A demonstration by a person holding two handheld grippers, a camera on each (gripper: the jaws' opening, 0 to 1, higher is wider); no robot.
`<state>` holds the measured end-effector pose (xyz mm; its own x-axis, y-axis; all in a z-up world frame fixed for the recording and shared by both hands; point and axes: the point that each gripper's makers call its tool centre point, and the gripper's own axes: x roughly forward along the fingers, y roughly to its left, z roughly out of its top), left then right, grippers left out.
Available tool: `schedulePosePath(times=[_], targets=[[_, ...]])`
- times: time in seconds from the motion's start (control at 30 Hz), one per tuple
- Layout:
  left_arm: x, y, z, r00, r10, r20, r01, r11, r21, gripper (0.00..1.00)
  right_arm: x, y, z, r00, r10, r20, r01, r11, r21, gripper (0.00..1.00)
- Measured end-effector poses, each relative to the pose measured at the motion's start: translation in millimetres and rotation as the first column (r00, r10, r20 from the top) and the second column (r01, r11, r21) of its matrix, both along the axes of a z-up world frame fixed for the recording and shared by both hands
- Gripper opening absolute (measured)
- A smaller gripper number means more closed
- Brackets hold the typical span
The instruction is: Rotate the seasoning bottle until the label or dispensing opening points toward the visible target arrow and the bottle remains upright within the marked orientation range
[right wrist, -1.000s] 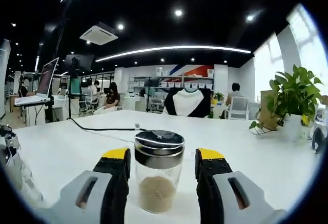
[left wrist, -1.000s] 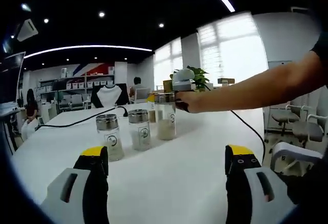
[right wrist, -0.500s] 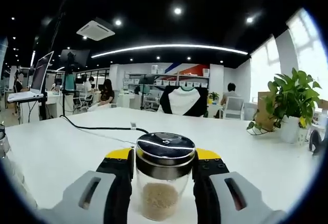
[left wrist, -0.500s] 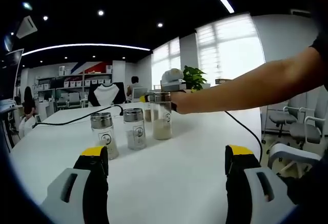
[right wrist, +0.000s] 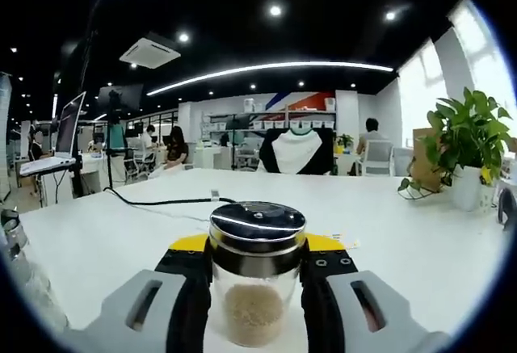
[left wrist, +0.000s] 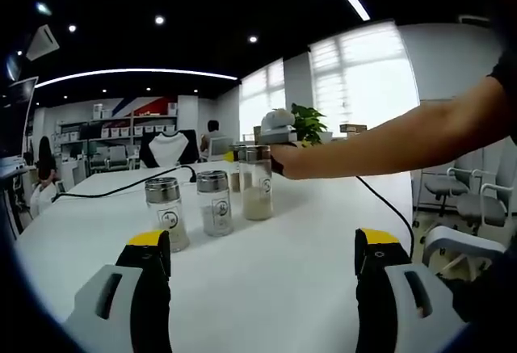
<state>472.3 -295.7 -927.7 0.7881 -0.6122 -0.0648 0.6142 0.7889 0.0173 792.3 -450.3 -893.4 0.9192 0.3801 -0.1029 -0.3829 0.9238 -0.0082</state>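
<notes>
In the right gripper view, a glass seasoning bottle [right wrist: 256, 288] with a steel cap and tan grains stands upright between my right gripper's [right wrist: 255, 266] yellow-tipped fingers, which are shut on its body. The left gripper view has the same bottle [left wrist: 258, 182] on the white table [left wrist: 291, 248], with the right gripper [left wrist: 272, 136] and a person's arm [left wrist: 388, 139] reaching to it from the right. Two more capped bottles [left wrist: 215, 203] [left wrist: 166, 213] stand in a row to its left. My left gripper [left wrist: 262, 260] is open near the table's front, well short of the bottles.
A black cable [left wrist: 121, 188] runs across the table's far left. A potted plant [right wrist: 464, 159] stands at the table's right side. Another bottle [right wrist: 18, 264] sits at the left edge of the right gripper view. Office chairs [left wrist: 464, 199], shelves and seated people are beyond the table.
My right gripper's fingers have come together from either side of the bottle and now grip it. The left gripper stays open; its view has shifted a little.
</notes>
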Motion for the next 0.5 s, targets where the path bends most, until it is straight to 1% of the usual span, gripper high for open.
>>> schedulePosePath(times=[0.07, 0.17, 0.23, 0.37, 0.43, 0.5], targets=[[0.9, 1, -1.6, 1.0, 0.001, -0.006, -0.001, 1.0, 0.001, 1.0, 0, -2, 3.1, 1.0, 0.003, 0.01, -0.003, 1.0, 0.004, 0.4], [1.4, 1, -3.4, 1.0, 0.003, -0.01, -0.003, 1.0, 0.008, 1.0, -4, -4, 10.6, 0.999, 0.025, 0.03, -0.025, 1.0, -0.01, 0.4], [1.3, 1, -3.3, 1.0, 0.004, -0.01, -0.003, 1.0, 0.006, 1.0, -5, -8, 15.2, 0.999, 0.036, 0.038, -0.036, 0.999, -0.003, 0.4], [1.4, -1, -4.0, 1.0, 0.001, -0.011, -0.001, 1.0, 0.008, 1.0, -11, -7, 19.8, 0.999, 0.044, 0.032, -0.045, 0.999, 0.01, 0.4], [0.9, -2, -4.4, 1.0, -0.001, -0.013, 0.001, 1.0, 0.007, 1.0, -11, -7, 20.9, 0.999, 0.047, 0.028, -0.047, 0.999, -0.003, 0.4], [0.0, -4, -4.1, 1.0, -0.003, -0.012, 0.003, 1.0, 0.008, 1.0, -16, -7, 22.9, 0.998, 0.056, 0.035, -0.055, 0.998, -0.022, 0.4]])
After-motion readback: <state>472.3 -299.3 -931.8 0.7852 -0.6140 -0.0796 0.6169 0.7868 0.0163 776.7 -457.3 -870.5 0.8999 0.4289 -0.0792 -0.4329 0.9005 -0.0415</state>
